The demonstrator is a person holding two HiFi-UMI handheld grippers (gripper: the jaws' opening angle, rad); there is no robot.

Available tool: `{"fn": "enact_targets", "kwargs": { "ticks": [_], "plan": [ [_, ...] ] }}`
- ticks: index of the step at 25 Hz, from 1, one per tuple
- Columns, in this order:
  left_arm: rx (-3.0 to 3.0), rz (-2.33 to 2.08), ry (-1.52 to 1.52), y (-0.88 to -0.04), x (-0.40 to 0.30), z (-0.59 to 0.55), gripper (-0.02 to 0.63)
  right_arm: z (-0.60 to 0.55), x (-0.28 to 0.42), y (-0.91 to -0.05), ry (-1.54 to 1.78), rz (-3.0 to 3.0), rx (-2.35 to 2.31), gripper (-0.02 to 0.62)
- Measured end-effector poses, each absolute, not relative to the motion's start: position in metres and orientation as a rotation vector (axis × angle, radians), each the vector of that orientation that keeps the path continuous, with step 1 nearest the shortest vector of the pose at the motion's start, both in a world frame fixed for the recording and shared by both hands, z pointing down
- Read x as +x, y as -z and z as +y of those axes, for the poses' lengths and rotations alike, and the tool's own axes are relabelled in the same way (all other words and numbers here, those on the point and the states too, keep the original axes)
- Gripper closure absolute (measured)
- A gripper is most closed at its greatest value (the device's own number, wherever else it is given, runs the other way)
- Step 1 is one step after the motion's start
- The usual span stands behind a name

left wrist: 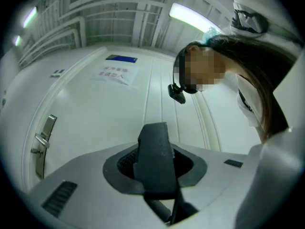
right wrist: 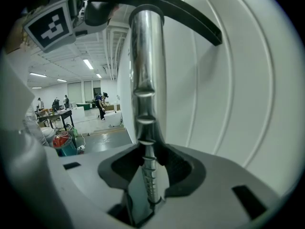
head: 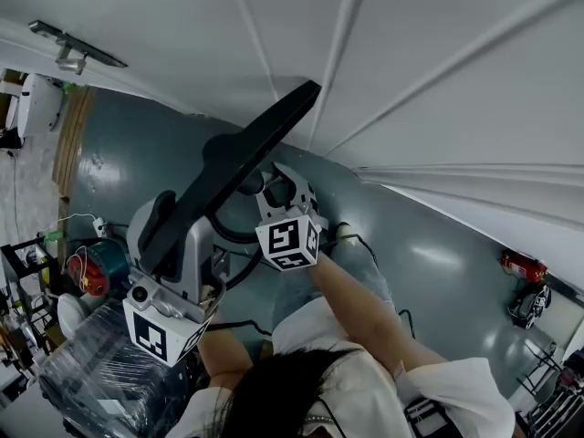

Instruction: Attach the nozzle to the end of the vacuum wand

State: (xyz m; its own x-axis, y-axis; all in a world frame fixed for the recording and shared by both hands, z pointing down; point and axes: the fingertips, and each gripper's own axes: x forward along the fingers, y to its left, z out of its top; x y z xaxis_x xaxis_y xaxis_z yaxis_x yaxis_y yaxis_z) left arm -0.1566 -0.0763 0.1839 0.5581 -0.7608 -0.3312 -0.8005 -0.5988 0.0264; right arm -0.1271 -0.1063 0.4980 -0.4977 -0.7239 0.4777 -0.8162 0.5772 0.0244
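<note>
Left gripper view: one black nozzle (left wrist: pixel 153 142) clamped tight in the left hand-held gripper (left wrist: pixel 155 168).
Right gripper view: one chrome wand (right wrist: pixel 147 80) gripped by the right hand-held gripper (right wrist: pixel 150 171); nozzle sits at its far end.

Left gripper (head: pixel 187 231), right gripper (head: pixel 281 186): jaws clamped.

I'm looking down on a glossy grey-green floor (head: pixel 438 254) beneath both tools. Left of the left tool (head: pixel 178 222), a red-topped teal bucket (head: pixel 89 267) stands on it, with a small white power strip (head: pixel 99 227) lying just beyond. A thin black cable (head: pixel 372 252) runs over the floor just right of the right tool (head: pixel 283 185). Well off to that tool's right a red canister (head: pixel 520 265) lies on the floor. Beside the canister is a black object (head: pixel 529 304) I can't make out.
</note>
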Motion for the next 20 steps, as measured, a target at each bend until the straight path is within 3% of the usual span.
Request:
{"fn": "enact_targets", "kwargs": {
  "ticks": [20],
  "plan": [
    [-2.741,1.120,-0.364,-0.195,-0.143,-0.058,0.482,-0.113,-0.138,-0.503,-0.308,-2.366,1.179,0.434]
  ]
}}
